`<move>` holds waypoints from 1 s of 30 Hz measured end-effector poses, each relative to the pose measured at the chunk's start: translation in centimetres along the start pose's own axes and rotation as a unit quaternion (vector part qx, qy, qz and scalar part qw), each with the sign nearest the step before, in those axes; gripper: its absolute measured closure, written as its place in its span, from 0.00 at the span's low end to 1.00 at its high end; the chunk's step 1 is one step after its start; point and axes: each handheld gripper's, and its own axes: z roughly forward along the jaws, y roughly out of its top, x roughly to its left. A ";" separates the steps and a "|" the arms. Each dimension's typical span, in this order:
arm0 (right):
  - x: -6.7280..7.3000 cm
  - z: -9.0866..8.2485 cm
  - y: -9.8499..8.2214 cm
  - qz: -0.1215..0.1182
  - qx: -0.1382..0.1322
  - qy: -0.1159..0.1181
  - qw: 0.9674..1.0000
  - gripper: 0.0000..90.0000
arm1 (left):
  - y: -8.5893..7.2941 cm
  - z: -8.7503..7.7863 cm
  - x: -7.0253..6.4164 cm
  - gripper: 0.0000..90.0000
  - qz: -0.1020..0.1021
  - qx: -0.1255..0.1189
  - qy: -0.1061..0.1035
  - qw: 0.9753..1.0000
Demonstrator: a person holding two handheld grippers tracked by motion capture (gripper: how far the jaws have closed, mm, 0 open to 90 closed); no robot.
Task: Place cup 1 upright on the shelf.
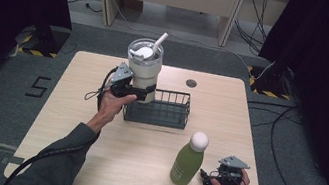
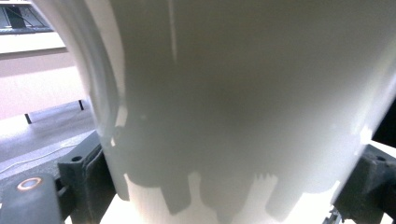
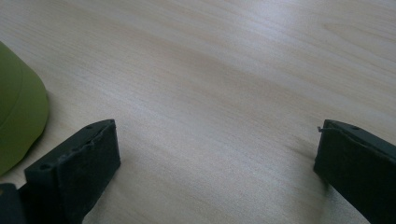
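A white tumbler (image 1: 143, 66) with a clear lid and a white straw stands upright at the left end of a dark wire basket (image 1: 168, 117). My left gripper (image 1: 144, 92) is shut on the tumbler's lower body; in the left gripper view the white wall of the tumbler (image 2: 243, 107) sits between both jaws. A green bottle (image 1: 188, 159) with a white cap stands near the table's front right. My right gripper (image 1: 205, 179) is open just right of the green bottle (image 3: 18, 121), low over the bare wood, with nothing between its jaws.
The light wooden table (image 1: 76, 123) has a small round dark hole (image 1: 191, 83) behind the basket. Black curtains stand at both sides, and cables lie on the grey floor at the right. Wooden furniture legs stand beyond the table's far edge.
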 end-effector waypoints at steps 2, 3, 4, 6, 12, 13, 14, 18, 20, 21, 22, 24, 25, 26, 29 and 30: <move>0.0 0.0 0.0 0.000 0.000 0.000 1.000 0.00 | -0.1 0.0 0.1 0.12 0.000 0.001 0.001 1.000; 0.0 0.0 0.0 0.000 0.000 0.000 1.000 0.00 | -0.1 0.0 0.1 0.12 0.000 0.001 0.001 1.000; 0.0 0.0 0.0 0.000 0.000 0.000 1.000 0.00 | -0.1 0.0 0.1 0.12 0.001 0.001 0.002 1.000; 0.0 0.0 0.0 0.000 0.000 0.000 1.000 0.00 | -0.2 0.0 0.2 0.12 0.001 -0.001 0.003 1.000; 0.0 0.0 0.0 0.000 0.000 0.000 1.000 0.00 | -0.3 -0.2 0.1 0.12 -0.004 -0.005 0.001 1.000; 0.0 0.0 0.0 0.000 0.000 0.000 1.000 0.00 | -0.3 -0.3 0.0 0.12 -0.003 -0.004 0.001 1.000; 0.0 0.0 0.0 0.000 0.000 0.000 1.000 0.00 | -0.3 -0.3 0.0 0.12 -0.002 -0.005 0.000 1.000; 0.0 0.0 0.0 0.000 0.000 0.000 1.000 0.00 | -0.4 -0.4 -0.1 0.12 -0.001 -0.005 -0.002 1.000; 0.0 0.0 0.0 0.000 0.000 0.000 1.000 0.00 | -0.4 -0.4 -0.2 0.12 0.000 -0.004 -0.002 1.000; 0.0 0.0 0.0 0.000 0.000 0.000 1.000 0.00 | -0.5 -0.4 -0.2 0.12 0.001 -0.005 -0.002 1.000; 0.0 0.0 0.0 0.000 0.000 0.000 1.000 0.00 | -0.6 -0.4 -0.1 0.12 -0.001 -0.004 -0.002 1.000; 0.0 0.0 0.0 0.000 0.000 0.000 1.000 0.00 | -0.7 -0.4 -0.1 0.12 -0.001 -0.003 -0.002 1.000; 0.0 0.0 0.0 0.000 0.000 0.000 1.000 0.00 | -0.8 -0.4 -0.1 0.12 -0.001 -0.001 -0.001 1.000; 0.0 0.0 0.0 0.000 0.000 0.000 1.000 0.00 | -0.8 -0.4 -0.1 0.12 -0.001 -0.001 -0.001 1.000; 0.0 0.0 0.0 0.000 0.000 0.000 1.000 0.00 | -1.0 -0.3 0.0 0.12 0.000 0.000 0.000 1.000; 0.0 0.0 0.0 0.000 0.000 0.000 1.000 0.00 | -1.1 -0.3 0.0 0.12 0.001 0.001 -0.001 1.000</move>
